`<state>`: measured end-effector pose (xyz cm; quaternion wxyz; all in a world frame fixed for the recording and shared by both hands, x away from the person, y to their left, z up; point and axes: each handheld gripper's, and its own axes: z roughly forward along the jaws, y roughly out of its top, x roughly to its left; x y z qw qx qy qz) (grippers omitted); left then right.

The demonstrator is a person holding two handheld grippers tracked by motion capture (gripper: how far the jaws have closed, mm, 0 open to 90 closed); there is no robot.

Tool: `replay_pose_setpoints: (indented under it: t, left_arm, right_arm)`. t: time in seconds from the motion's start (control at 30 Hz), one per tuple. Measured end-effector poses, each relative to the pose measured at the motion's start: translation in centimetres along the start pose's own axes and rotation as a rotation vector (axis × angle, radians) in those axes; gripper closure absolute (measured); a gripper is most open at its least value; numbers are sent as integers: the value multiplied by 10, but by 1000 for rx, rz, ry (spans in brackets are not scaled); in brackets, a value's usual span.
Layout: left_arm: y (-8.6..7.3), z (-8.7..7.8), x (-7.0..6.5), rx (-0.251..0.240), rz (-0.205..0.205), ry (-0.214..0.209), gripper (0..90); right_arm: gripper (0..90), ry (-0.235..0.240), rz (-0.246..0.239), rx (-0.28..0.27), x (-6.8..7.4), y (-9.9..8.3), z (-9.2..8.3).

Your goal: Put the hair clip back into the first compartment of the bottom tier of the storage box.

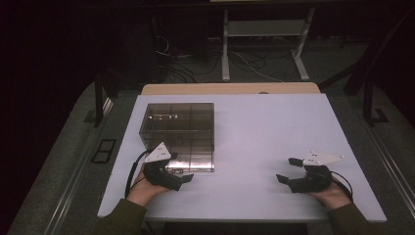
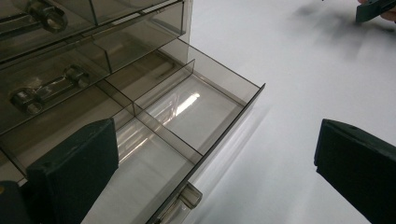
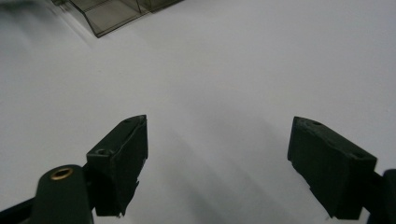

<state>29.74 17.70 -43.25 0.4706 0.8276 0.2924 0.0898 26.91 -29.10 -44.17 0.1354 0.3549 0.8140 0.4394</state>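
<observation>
Drawer [image 2: 187, 116], smoked-clear, w/ dividers, pulled out from organizer box [image 1: 178, 132] at table [image 1: 274, 122] left-front; left tongs [image 1: 182, 180] apart beside its handle, prob. just released; right tongs [image 1: 288, 170] apart, idle, well apart.

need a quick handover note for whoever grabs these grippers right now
Left gripper: open, holding nothing, at the front of the smoky clear drawer box.
Right gripper: open, holding nothing, over bare table, well away from the box.
Bottom drawer: pulled out; the compartments in sight are empty, handle beside the left jaw.
Upper drawers: shut.
Done: one drawer open.
Left: likely to fill or shut it; no loose items in sight.
</observation>
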Motion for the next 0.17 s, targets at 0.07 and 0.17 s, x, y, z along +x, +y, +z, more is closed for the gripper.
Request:
replay_pose_setpoints:
  t: [0.07, 0.17]
  left_arm:
    - [0, 0, 0, 0, 2, -1, 0]
    - [0, 0, 0, 0, 4, -3, 0]
  right_arm:
    - [194, 0, -1, 0, 0, 0, 0]
    - [194, 0, -2, -2, 0, 0, 0]
